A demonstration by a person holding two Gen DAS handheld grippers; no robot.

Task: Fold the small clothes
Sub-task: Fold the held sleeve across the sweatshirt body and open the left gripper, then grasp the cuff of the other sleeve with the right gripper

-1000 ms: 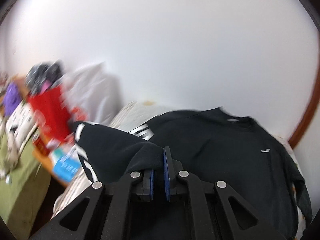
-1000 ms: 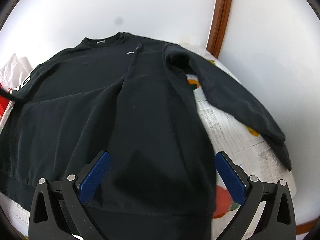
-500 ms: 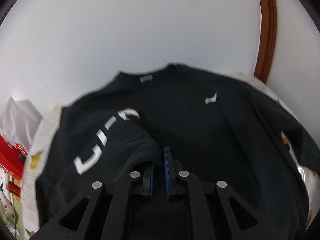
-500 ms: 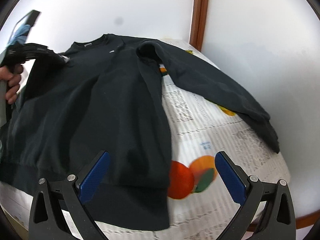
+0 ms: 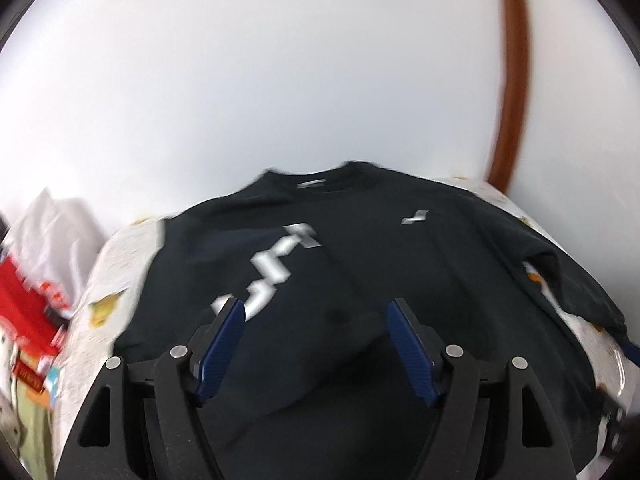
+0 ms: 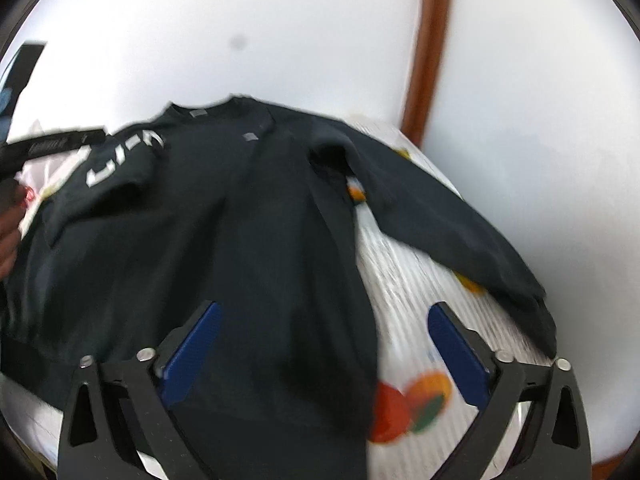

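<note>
The black sweatshirt [image 6: 248, 240] lies flat on the printed sheet [image 6: 416, 312], one sleeve [image 5: 276, 276] folded across its chest. Left gripper [image 5: 316, 344] is opening, pads clear of cloth – sleeve released. Right gripper [image 6: 320, 352], empty, is closing; next comes the outstretched sleeve [image 6: 448, 232] – pinch its cuff.

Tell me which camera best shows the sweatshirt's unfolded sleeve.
The right wrist view: the unfolded sleeve runs in full from shoulder to cuff across the patterned table cover. The left wrist view catches only its upper part at the right edge, cuff unseen.
</note>
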